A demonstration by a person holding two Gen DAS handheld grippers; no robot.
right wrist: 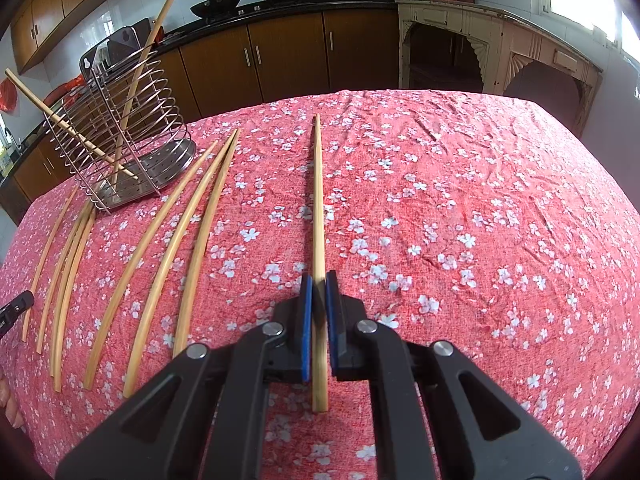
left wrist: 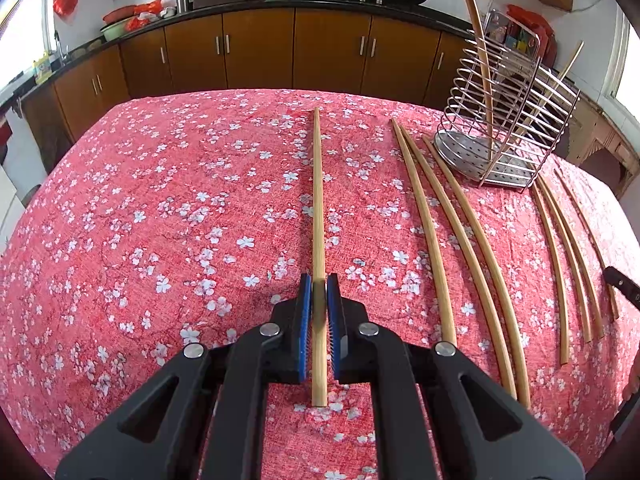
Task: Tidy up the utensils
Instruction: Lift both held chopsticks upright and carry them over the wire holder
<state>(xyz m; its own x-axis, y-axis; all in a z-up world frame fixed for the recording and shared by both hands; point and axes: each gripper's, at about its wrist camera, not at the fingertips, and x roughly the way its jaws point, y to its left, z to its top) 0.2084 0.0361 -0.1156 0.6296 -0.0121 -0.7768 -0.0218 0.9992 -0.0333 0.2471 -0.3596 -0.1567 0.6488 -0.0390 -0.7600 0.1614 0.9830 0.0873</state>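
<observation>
My left gripper (left wrist: pixel 319 280) is shut on a wooden chopstick (left wrist: pixel 317 200) that points away from me over the table. My right gripper (right wrist: pixel 319 278) is shut on another wooden chopstick (right wrist: pixel 318 200) the same way. Several loose chopsticks (left wrist: pixel 460 240) lie side by side on the cloth to the right in the left wrist view, and the loose chopsticks (right wrist: pixel 168 256) lie to the left in the right wrist view. A wire utensil rack (left wrist: pixel 508 120) stands beyond them with two chopsticks leaning in it; the rack also shows in the right wrist view (right wrist: pixel 120 136).
The table wears a red flowered cloth (left wrist: pixel 160 220). Brown kitchen cabinets (left wrist: pixel 260 52) and a dark counter with woks run behind it. A white carved side table (right wrist: pixel 500 48) stands at the far right. The tip of the other gripper (right wrist: pixel 16 308) shows at the left edge.
</observation>
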